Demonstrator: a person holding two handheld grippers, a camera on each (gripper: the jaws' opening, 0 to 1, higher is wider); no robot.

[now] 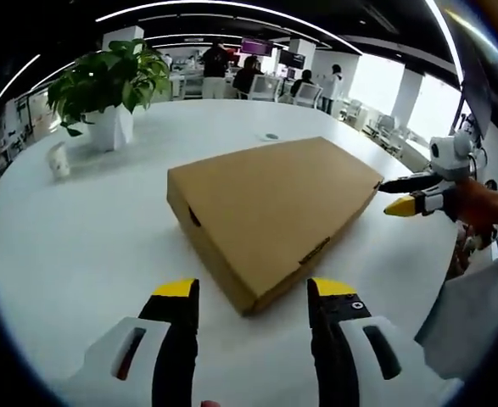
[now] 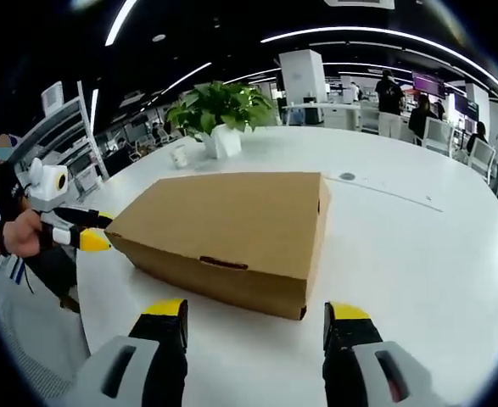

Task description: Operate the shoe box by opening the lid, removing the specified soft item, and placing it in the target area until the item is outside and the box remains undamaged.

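white and wide, the round table (image 1: 87,229) sits in an open office with ceiling light strips and several people standing or seated at desks far behind. on it, in the left gripper view, the shoe box (image 1: 270,216) lies flat with its lid closed, one corner pointing toward the camera. beyond it stands a potted plant (image 1: 109,89) in a white pot, and a small white cup (image 1: 58,159) near the table's edge. the left gripper (image 1: 253,292) is just short of the box's near corner, its yellow-tipped jaws spread wide with nothing between them. at the right, the right gripper (image 1: 401,193), held in a person's hand (image 1: 478,203), has its tips close to the box's far corner, the jaws a little apart and gripping nothing.

over in the right gripper view, the same table (image 2: 418,246) carries the shoe box (image 2: 232,225), lid down, a slot in its near side. the right gripper (image 2: 257,318) hangs before that side, jaws parted and empty. the potted plant (image 2: 219,114) stands behind the box. the left gripper (image 2: 92,231), in a hand (image 2: 19,236), is at the box's left corner.
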